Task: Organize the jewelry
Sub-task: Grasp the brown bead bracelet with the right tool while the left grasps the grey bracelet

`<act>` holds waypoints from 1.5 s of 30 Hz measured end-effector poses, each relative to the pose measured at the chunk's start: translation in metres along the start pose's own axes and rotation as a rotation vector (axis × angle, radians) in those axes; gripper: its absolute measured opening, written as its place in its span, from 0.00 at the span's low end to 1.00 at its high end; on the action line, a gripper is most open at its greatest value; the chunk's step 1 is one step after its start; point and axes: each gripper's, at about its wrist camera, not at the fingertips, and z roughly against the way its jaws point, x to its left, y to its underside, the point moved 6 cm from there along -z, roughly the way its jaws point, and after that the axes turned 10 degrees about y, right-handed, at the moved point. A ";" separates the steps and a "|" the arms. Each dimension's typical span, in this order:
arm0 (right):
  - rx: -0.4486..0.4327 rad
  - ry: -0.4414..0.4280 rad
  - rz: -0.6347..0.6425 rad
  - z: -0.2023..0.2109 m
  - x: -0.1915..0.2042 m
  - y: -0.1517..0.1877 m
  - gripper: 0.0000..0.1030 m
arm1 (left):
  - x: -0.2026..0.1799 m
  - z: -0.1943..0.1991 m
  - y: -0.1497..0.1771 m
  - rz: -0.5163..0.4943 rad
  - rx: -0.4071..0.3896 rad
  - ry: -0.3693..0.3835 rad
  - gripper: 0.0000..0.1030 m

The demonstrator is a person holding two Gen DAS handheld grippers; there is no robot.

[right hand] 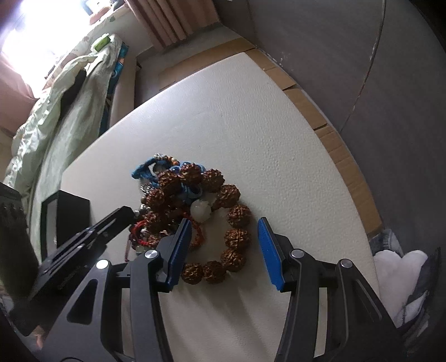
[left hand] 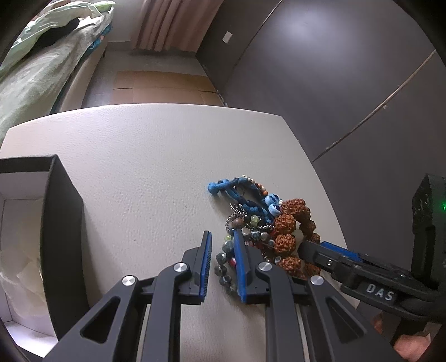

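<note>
Holding a gripper in each hand over the pale table [left hand: 145, 156], we are working at a tangle of jewelry. Nearest us, the left gripper [left hand: 221, 260] is pointing down at the near left edge of the pile; its blue pads are standing a narrow gap apart, with a strand of dark grey beads [left hand: 223, 271] lying between them, and we cannot tell whether the pads are pressing on it. To its right, the right gripper [right hand: 224, 249] is hanging over the near side of the brown seed-bead bracelet [right hand: 237, 217], its fingers spread about halfway so that the near arc of the ring is sitting between the two blue pads without touching either. In the left wrist view the tip of that right gripper is lying right against the brown beads.

Just beyond, we are seeing the rest of the heap: a red cord [right hand: 195, 231], a white stone bead [right hand: 202, 210], silver chain [left hand: 237, 211] and, at the far edge, a blue woven cord [left hand: 231, 189], all touching and overlapping. Well to the left, a black open box [left hand: 61, 222] with a white lining is standing on the table. Farther off, a bed with a green cover [left hand: 36, 75] and a pink curtain [left hand: 170, 25] are lying behind.
</note>
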 end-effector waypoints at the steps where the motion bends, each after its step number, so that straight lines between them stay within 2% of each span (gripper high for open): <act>1: -0.001 0.012 0.004 -0.001 0.000 0.000 0.49 | 0.000 0.000 0.000 -0.004 0.001 -0.002 0.14; 8: -0.027 0.083 0.038 -0.005 0.007 0.001 0.48 | -0.006 -0.010 0.004 -0.024 0.032 -0.005 0.14; 10: -0.035 0.088 0.054 -0.006 0.011 0.001 0.35 | -0.005 -0.010 0.005 -0.018 0.029 -0.004 0.08; 11: -0.043 0.106 0.063 -0.006 0.012 0.001 0.21 | -0.004 -0.011 0.005 -0.017 0.029 -0.009 0.07; 12: -0.048 0.125 0.065 -0.007 0.010 0.000 0.19 | -0.003 -0.010 0.005 -0.012 0.030 -0.006 0.06; 19: -0.064 -0.041 -0.036 0.007 -0.003 -0.008 0.19 | -0.009 0.010 0.001 0.001 -0.005 0.037 0.06; 22: -0.084 -0.138 -0.076 0.020 -0.006 -0.012 0.19 | -0.011 0.024 0.000 -0.002 -0.024 0.053 0.06; 30: -0.145 -0.293 -0.096 0.054 0.007 -0.020 0.19 | -0.016 0.053 -0.003 -0.002 -0.078 0.073 0.06; 36: -0.217 -0.337 -0.084 0.080 0.014 -0.021 0.19 | -0.016 0.081 -0.008 0.005 -0.127 0.093 0.06; 45: -0.270 -0.436 -0.081 0.105 0.027 -0.020 0.19 | -0.012 0.129 -0.019 0.016 -0.219 0.109 0.06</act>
